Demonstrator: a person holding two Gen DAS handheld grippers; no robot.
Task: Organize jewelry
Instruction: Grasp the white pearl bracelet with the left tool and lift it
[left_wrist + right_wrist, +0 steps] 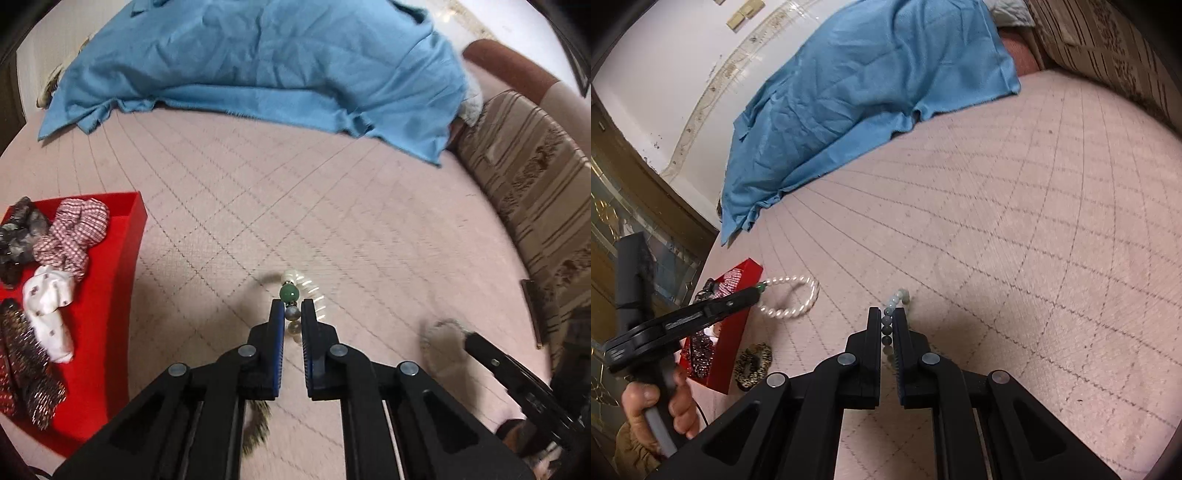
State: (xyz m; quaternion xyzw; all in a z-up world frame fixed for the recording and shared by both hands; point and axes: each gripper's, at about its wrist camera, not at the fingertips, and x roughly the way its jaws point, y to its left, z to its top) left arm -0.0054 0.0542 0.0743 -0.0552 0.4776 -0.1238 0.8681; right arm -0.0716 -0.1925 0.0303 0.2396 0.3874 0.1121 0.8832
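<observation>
Covering the whole scene is a pink quilted bed point(997, 221) with a blue blanket point(258, 55). The left gripper point(293, 314) pinches a pearl necklace point(798, 299) beside the red box point(122, 236); the right gripper point(887, 325) pinches a bead bracelet point(895, 299).

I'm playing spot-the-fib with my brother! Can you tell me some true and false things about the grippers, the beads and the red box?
1. The left gripper is shut on a pearl necklace with a green bead. True.
2. The right gripper is open, holding nothing. False: it is shut on a string of bluish beads.
3. The red box holds scrunchies. True.
4. A green blanket lies on the bed. False: the blanket is blue.
</observation>
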